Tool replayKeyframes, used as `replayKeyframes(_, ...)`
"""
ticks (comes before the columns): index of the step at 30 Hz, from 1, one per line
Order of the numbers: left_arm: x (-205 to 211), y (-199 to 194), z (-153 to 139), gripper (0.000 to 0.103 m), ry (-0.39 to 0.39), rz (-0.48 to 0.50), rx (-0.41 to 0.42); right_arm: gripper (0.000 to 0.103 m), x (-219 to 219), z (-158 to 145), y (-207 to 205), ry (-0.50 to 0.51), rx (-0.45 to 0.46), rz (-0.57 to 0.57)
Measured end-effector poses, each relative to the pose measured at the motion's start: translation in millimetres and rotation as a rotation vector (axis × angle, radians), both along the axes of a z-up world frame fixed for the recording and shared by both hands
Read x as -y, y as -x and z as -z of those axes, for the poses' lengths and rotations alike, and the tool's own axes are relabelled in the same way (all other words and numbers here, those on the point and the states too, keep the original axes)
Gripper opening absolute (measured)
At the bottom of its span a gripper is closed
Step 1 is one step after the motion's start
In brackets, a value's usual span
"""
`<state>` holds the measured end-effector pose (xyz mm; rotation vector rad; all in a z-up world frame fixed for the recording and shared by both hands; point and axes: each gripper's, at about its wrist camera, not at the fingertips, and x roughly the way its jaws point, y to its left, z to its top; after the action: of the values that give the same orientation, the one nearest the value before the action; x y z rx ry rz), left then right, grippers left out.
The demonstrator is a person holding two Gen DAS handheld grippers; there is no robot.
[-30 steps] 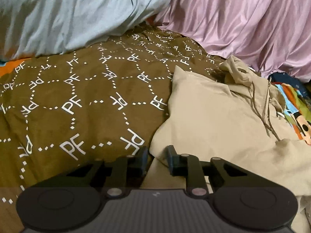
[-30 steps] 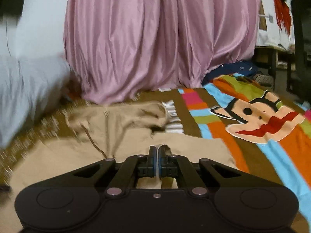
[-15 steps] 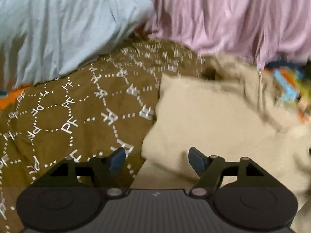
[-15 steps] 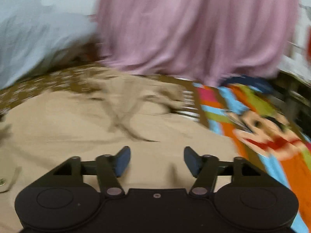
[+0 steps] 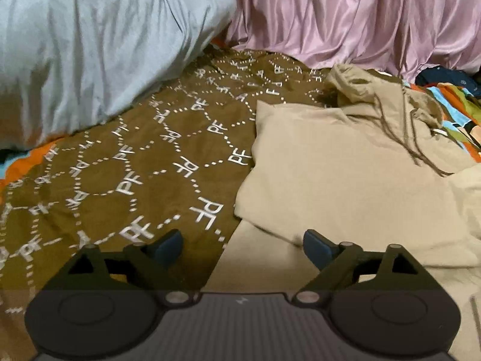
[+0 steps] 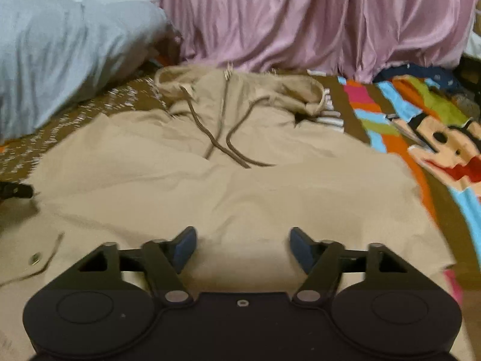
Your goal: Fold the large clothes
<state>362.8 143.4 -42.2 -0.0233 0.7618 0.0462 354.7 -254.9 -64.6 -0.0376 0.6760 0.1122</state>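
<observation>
A beige hooded jacket (image 6: pixel 228 186) with brown drawstrings lies spread on the bed, hood toward the pink curtain. In the left wrist view the jacket (image 5: pixel 345 174) fills the right half, with a folded-over edge near the front. My left gripper (image 5: pixel 242 246) is open and empty, over the jacket's left edge where it meets the brown bedspread. My right gripper (image 6: pixel 242 248) is open and empty, above the jacket's lower middle. The left gripper's tip (image 6: pixel 15 191) shows at the far left of the right wrist view.
A brown bedspread (image 5: pixel 135 162) with white "PF" print covers the bed. A grey-blue pillow (image 5: pixel 90 45) lies at the back left. A pink curtain (image 6: pixel 315 18) hangs behind. A colourful cartoon blanket (image 6: pixel 436 138) lies to the right.
Both grippers have opened; the right one was shut and let go of the jacket. Both views have shifted, and the right gripper now sits over the jacket's middle.
</observation>
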Motion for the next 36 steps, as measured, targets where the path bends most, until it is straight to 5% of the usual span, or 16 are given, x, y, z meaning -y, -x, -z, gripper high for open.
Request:
replayKeyframes(7,19,80,-33,0.102,-0.063,0.054,0.055,0.1,20,-37,108,0.087,0.061,-0.119)
replayKeyframes(12,36,150,-40,0.102,-0.073,0.153,0.031,0.102,22,-46,182,0.162,0.047,-0.229)
replayKeyframes(18,53,216,-32,0.102,-0.113,0.251,-0.008,0.102,21,-34,255,0.395,-0.042,-0.389)
replayKeyframes(23,73,239,-21,0.102,-0.146,0.27,-0.042,0.102,20,-5,264,0.535,-0.041,-0.316)
replayKeyframes(28,97,259,-13,0.102,-0.228,0.327,-0.005,0.101,14,8,263,0.543,0.079,-0.231)
replayKeyframes(32,119,263,0,0.102,-0.324,0.383,-0.007,0.08,21,11,268,0.484,0.127,-0.208)
replayKeyframes(34,128,260,6,0.102,-0.366,0.401,-0.004,0.054,23,7,267,0.458,0.143,-0.227)
replayKeyframes(36,136,253,12,0.102,-0.419,0.388,0.008,0.039,27,1,264,0.406,0.169,-0.23)
